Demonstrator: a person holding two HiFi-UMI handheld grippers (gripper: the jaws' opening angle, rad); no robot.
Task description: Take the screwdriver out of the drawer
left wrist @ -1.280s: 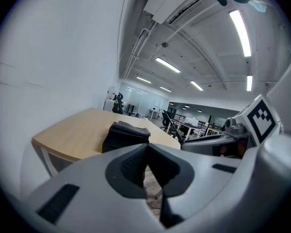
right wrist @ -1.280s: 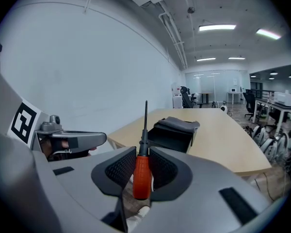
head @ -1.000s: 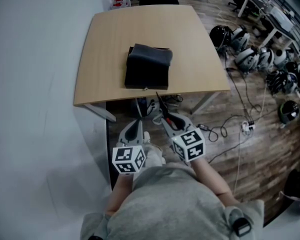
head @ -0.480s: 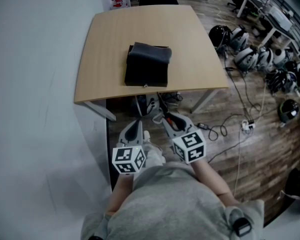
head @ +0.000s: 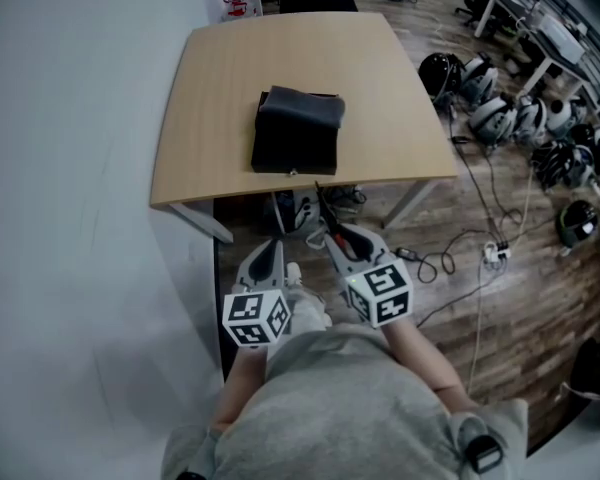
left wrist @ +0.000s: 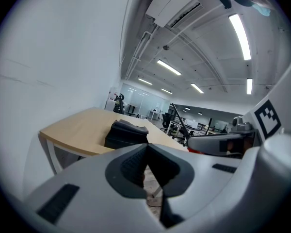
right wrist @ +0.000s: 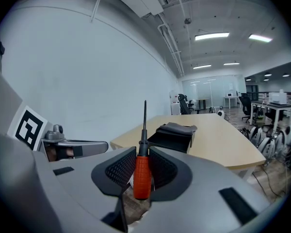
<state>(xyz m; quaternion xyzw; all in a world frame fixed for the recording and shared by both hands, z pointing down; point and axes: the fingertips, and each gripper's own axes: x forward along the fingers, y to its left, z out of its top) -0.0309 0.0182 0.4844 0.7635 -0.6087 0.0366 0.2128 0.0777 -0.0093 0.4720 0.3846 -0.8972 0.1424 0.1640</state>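
Screwdriver [right wrist: 141, 176]: out of drawer, held in your right hand-held gripper [right wrist: 142, 150].
- Table [head: 210, 98]: ahead of both your hands; in head view, near edge sits about at tool tip.
- Black drawer box [head: 295, 133]: on table by near edge, looks closed, apart from both hands.
- Left hand-held gripper [left wrist: 146, 147]: jaws together, nothing between, beside right one.
- Right: pads clamped on red handle.
- Long axis: runs along jaws, shaft out past tips, aimed at drawer box.
- Likely next: move right hand forward, lay tool on table.

Red-handled screwdriver [right wrist: 141, 176], shaft upright, in right tool [right wrist: 142, 152], clear of black drawer [head: 295, 133].
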